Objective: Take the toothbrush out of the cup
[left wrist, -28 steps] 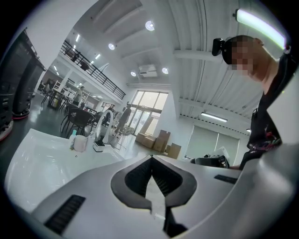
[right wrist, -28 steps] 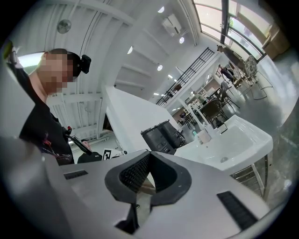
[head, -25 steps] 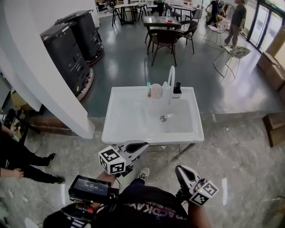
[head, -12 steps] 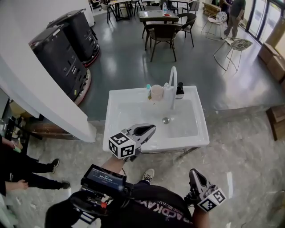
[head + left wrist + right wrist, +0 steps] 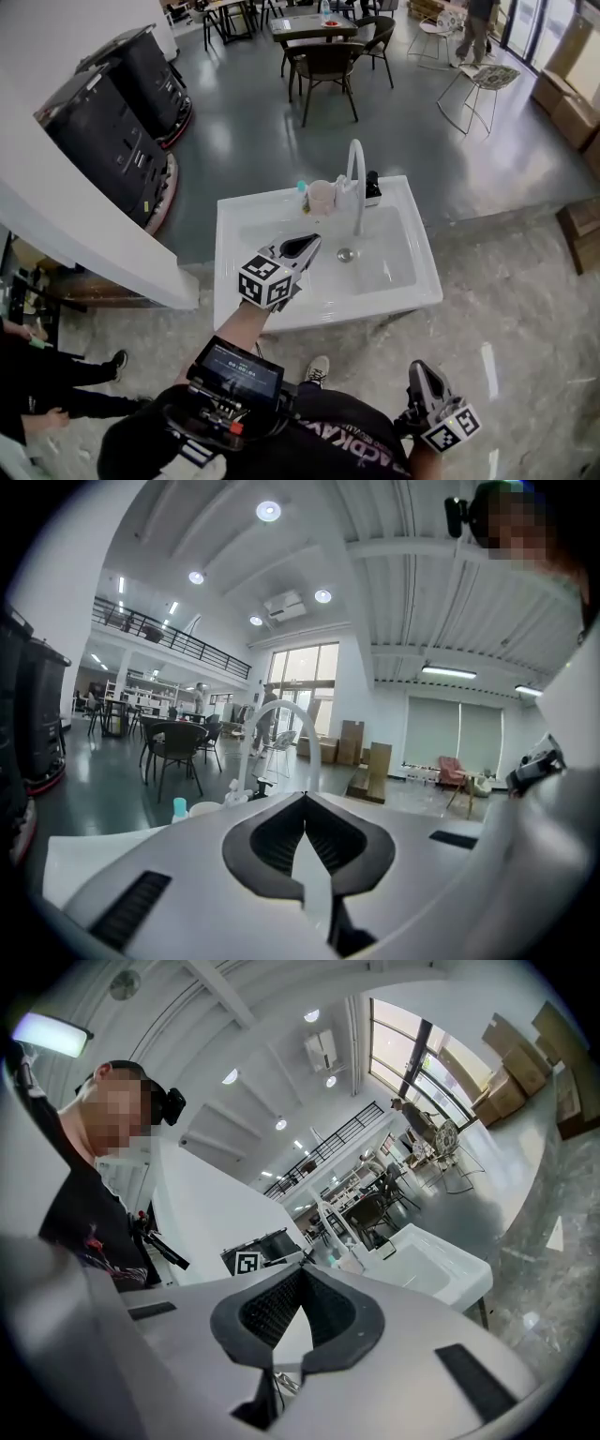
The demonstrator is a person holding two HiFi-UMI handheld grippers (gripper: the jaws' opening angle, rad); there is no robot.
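Left gripper (image 5: 314,241), right gripper (image 5: 417,368): fingers together, empty.

A big open hall: café tables (image 5: 309,26) and chairs (image 5: 325,64), cardboard boxes (image 5: 561,94), and a freestanding white sink (image 5: 244,234) on grey floor.

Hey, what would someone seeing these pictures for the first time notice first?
A white sink stands alone on the open grey floor. It has a tall curved faucet and, at its back rim, a pale cup with a toothbrush showing its teal end at the cup's left edge. The left hand-held gripper reaches over the sink's near left side, jaws together and empty; the right hand-held gripper hangs low by the person's side, also shut.
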